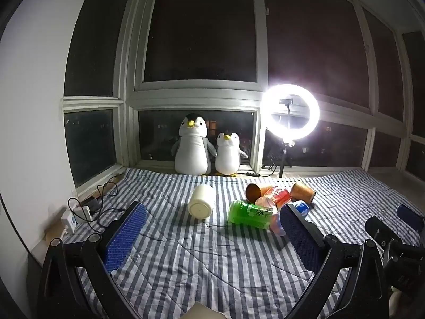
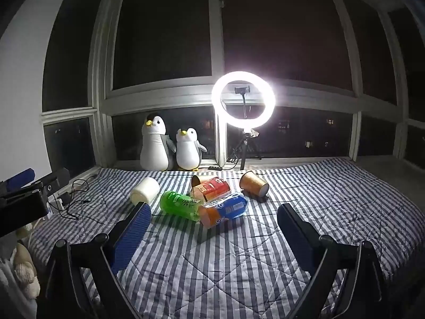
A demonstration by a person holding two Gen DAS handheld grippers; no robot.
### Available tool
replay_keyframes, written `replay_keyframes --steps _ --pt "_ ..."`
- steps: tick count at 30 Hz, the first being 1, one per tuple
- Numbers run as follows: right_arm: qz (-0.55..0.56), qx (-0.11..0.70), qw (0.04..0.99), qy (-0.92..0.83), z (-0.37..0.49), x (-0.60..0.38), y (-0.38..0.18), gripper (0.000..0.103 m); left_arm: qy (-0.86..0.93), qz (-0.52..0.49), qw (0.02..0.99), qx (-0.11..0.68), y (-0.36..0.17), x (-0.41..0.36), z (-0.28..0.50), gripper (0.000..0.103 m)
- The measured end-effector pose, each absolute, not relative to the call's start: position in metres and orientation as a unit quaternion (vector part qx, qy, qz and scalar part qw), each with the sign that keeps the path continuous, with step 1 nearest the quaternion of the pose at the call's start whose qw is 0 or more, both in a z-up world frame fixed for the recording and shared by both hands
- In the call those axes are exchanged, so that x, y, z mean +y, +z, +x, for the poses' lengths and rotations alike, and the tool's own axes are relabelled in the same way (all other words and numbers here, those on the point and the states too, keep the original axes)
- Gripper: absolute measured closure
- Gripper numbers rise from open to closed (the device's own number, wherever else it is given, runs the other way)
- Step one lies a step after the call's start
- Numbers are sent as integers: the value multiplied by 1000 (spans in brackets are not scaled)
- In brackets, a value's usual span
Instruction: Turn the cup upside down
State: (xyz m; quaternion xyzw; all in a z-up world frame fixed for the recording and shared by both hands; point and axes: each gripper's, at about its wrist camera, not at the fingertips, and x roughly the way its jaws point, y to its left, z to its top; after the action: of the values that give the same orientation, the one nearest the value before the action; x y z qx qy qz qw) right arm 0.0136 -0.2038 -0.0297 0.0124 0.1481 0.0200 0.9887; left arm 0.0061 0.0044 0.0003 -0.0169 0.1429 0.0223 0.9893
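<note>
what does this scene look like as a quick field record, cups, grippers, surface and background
surface: blue and white striped quilt
white cylindrical cup: on its side, apart from the pile, left of it
brown paper cup: on its side, right of the pile
pile: green plastic bottle, red can, blue and orange bottle, all lying down
left gripper: open, empty, short of the cups
right gripper: open, empty
background: two plush penguins, lit ring light, dark window

White Chinese character 茶 on the green bottle point(image 2: 180, 205); other labels too blurred to read.
</note>
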Motion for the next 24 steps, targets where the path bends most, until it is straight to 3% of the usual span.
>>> replay_keyframes --steps 24 --pt "16 138 990 7 15 -208 -31 9 21 -18 989 146 -10 2 8 1"
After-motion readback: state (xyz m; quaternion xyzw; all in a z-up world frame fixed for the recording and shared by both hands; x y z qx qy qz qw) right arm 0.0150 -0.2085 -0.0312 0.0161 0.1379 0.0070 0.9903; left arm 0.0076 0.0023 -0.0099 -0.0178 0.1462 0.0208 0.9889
